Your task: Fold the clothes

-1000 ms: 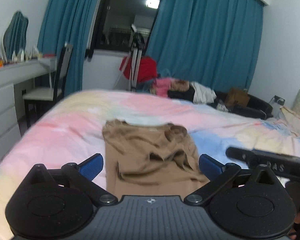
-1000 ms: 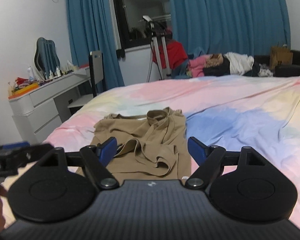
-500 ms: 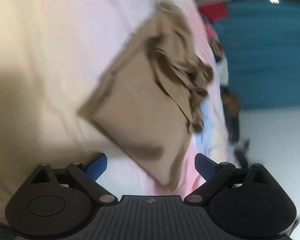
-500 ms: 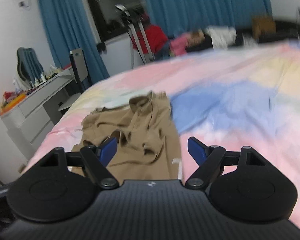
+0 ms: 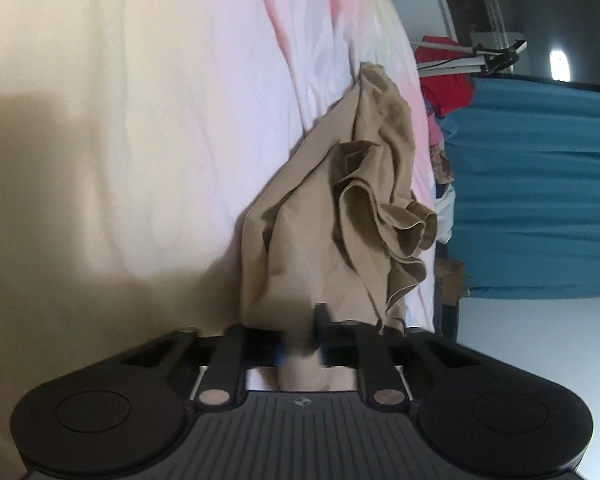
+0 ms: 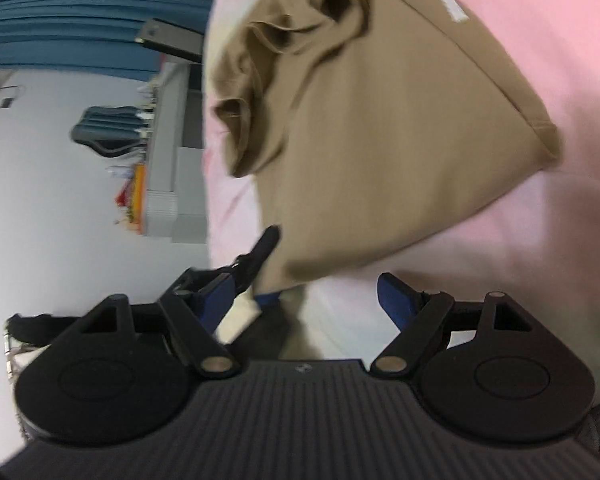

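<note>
A tan garment (image 5: 320,232) lies crumpled on the pastel bed cover (image 5: 140,120), its bunched sleeves and neck at the far end. My left gripper (image 5: 300,344) is shut on the near edge of the cloth, which is pinched between its pads. In the right wrist view the same garment (image 6: 380,140) fills the middle, with a white mark near its far hem. My right gripper (image 6: 306,300) is open just short of the near hem, one blue pad on each side. The left gripper's black finger (image 6: 262,252) shows at the garment's near left corner.
Both views are rolled sideways. Teal curtains (image 5: 540,200), a tripod (image 5: 472,50) and red clothes (image 5: 448,92) stand beyond the bed. A white dresser (image 6: 168,184), a chair (image 6: 172,40) and a mirror (image 6: 104,132) are off the bed's left side.
Both grippers dropped low to the garment's near edge and rolled sideways. The left gripper went from open to shut on the hem. The right gripper stayed open.
</note>
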Available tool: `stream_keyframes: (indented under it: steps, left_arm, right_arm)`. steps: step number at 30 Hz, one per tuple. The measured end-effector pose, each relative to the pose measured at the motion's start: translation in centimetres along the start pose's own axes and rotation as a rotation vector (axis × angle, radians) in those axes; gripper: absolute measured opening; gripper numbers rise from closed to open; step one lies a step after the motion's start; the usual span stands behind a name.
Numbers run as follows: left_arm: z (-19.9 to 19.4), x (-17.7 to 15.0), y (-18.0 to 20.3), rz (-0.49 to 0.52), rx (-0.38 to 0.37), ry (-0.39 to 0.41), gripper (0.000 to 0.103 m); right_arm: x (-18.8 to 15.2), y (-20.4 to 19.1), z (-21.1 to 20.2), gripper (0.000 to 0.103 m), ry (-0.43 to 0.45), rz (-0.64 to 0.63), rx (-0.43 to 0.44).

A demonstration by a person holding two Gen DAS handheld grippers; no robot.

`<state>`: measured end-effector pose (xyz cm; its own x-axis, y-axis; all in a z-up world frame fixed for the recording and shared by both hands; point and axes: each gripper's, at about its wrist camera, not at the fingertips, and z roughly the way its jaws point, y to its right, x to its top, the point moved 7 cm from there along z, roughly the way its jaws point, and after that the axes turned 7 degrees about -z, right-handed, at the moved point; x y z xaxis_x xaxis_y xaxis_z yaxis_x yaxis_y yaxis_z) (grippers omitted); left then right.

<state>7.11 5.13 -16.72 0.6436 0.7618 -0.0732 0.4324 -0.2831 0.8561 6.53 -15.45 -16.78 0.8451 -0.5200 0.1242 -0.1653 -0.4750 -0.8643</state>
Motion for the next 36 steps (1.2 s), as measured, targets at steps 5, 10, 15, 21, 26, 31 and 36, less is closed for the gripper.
stream_keyframes:
  steps: [5, 10, 15, 21, 26, 31, 36]
  left_arm:
    - [-1.1, 0.2, 1.1, 0.036, -0.055, 0.025, 0.007]
    - [-2.5, 0.5, 2.6, 0.070, -0.133, 0.058, 0.006]
    - [-2.1, 0.6, 4.2, 0.160, -0.145, 0.085, 0.006]
    - [-3.0, 0.1, 6.0, 0.283, -0.157, 0.117, 0.006]
    - [-5.7, -1.3, 7.6, 0.342, -0.188, 0.158, 0.006]
    - [-10.0, -4.1, 9.1, 0.343, -0.209, 0.157, 0.006]
    - [-15.9, -8.2, 8.7, 0.285, -0.210, 0.186, 0.006]
  right_arm:
    - [0.3, 1.7, 0.3, 0.076, 0.034, 0.099, -0.036]
    - [1.2, 1.3, -2.0, 0.059, 0.147, 0.075, -0.054]
    - [1.5, 0.4, -4.0, 0.021, 0.210, 0.031, -0.063]
    - [1.8, -0.7, -6.5, 0.011, 0.286, -0.023, -0.073]
    - [2.0, -1.6, -8.5, 0.011, 0.348, -0.067, -0.082]
    - [1.0, -3.3, -11.6, 0.011, 0.396, -0.121, -0.079]
    - [-1.8, -6.4, -16.1, 0.011, 0.419, -0.184, -0.052]
